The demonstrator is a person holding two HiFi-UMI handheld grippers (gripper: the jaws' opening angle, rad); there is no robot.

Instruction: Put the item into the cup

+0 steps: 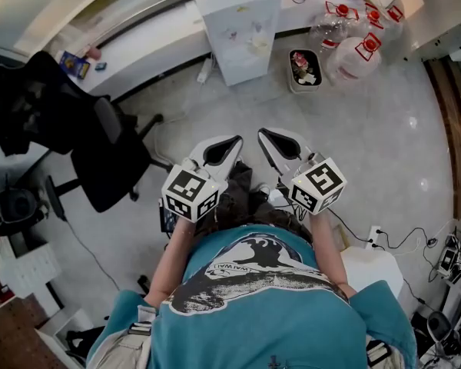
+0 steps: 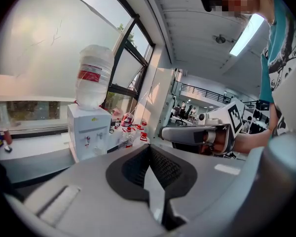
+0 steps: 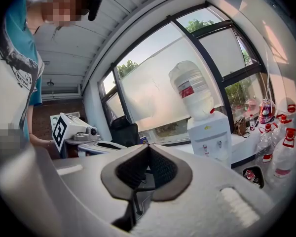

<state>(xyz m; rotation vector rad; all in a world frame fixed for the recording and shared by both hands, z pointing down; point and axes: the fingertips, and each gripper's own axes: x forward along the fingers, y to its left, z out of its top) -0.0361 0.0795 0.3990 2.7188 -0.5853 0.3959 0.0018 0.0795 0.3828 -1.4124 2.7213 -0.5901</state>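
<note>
No cup or loose item shows in any view. In the head view my left gripper point(image 1: 236, 140) and right gripper point(image 1: 263, 134) are held side by side in front of the person's torso, above a pale tiled floor, and point toward the water dispenser point(image 1: 242, 25). The left gripper point(image 2: 149, 147) has its jaws meeting at the tips with nothing between them. My right gripper point(image 3: 148, 147) is also shut and empty. Each gripper view shows the other gripper alongside: the right gripper point(image 2: 195, 133) and the left gripper point(image 3: 96, 144).
A white water dispenser point(image 2: 89, 132) with a bottle on top stands by the window ledge. Several empty water bottles point(image 1: 353, 52) and a small bin point(image 1: 305, 69) sit to its right. A black office chair point(image 1: 100, 152) is at left. Cables and a socket strip point(image 1: 376, 241) lie on the floor at right.
</note>
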